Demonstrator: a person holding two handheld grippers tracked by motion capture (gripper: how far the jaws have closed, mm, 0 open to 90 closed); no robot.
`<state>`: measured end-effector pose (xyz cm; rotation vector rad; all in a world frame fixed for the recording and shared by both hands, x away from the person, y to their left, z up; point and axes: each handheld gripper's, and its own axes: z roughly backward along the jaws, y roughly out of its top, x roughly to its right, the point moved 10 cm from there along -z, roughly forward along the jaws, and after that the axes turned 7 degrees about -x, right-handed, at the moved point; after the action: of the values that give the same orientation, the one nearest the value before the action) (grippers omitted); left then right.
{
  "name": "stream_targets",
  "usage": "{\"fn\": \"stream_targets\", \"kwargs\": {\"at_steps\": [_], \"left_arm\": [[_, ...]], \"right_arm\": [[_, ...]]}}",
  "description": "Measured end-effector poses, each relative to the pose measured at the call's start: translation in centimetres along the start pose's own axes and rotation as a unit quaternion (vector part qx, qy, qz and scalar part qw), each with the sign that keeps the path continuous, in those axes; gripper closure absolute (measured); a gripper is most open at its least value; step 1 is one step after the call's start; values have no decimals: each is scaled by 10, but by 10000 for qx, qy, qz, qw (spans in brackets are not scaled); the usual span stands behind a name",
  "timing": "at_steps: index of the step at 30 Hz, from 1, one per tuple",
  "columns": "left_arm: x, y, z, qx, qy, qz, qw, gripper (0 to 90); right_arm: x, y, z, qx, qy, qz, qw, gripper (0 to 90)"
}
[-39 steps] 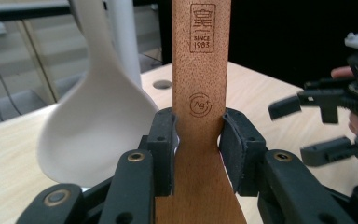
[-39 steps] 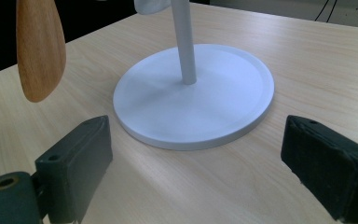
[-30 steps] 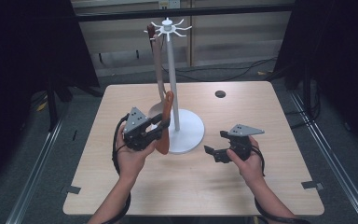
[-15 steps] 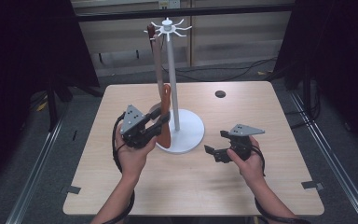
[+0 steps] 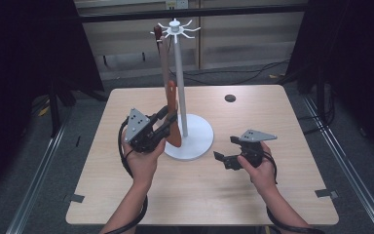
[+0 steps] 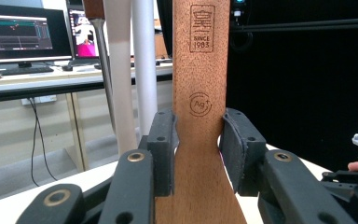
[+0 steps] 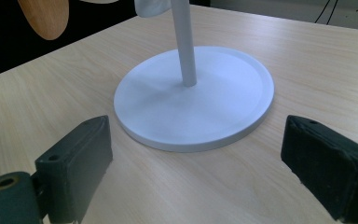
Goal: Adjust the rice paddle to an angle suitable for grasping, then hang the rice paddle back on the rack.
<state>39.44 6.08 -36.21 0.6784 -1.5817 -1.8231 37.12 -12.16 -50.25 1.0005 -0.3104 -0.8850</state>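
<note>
My left gripper is shut on a wooden spatula, held upright just left of the white stand's pole. In the left gripper view the pads press both sides of the spatula at its neck, blade end down. The blade's rounded end hangs above the table near the stand's round base. Another utensil, brown-handled, hangs from a hook at the stand's top. My right gripper stands open and empty right of the base, its jaws facing it.
A small black disc lies on the wooden table at the back right. Monitors on a desk stand beyond the table. Dark curtains flank the table on both sides.
My left gripper has risen slightly with the spatula in it, staying beside the pole. The right gripper has kept still.
</note>
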Motion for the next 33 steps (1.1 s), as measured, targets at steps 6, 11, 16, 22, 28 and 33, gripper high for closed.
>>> {"fn": "stream_targets", "kwargs": {"at_steps": [6, 11, 16, 22, 28, 33], "left_arm": [[1, 8, 0, 236, 71, 15, 9997, 666], [0, 15, 1, 376, 123, -12, 9992, 666], [2, 23, 0, 511, 110, -28, 9986, 666], [4, 33, -1, 614, 107, -76, 9980, 666], [7, 41, -2, 666, 132, -70, 9977, 665], [6, 46, -2, 760, 161, -71, 9970, 666]], "right_arm": [[0, 1, 1, 16, 0, 5, 10000, 88], [0, 0, 1, 14, -1, -4, 10000, 88], [0, 1, 0, 29, -4, -14, 10000, 88], [1, 1, 1, 32, -4, -12, 10000, 88], [1, 0, 1, 38, 12, -3, 10000, 88], [2, 2, 2, 79, -12, -26, 10000, 88]]}}
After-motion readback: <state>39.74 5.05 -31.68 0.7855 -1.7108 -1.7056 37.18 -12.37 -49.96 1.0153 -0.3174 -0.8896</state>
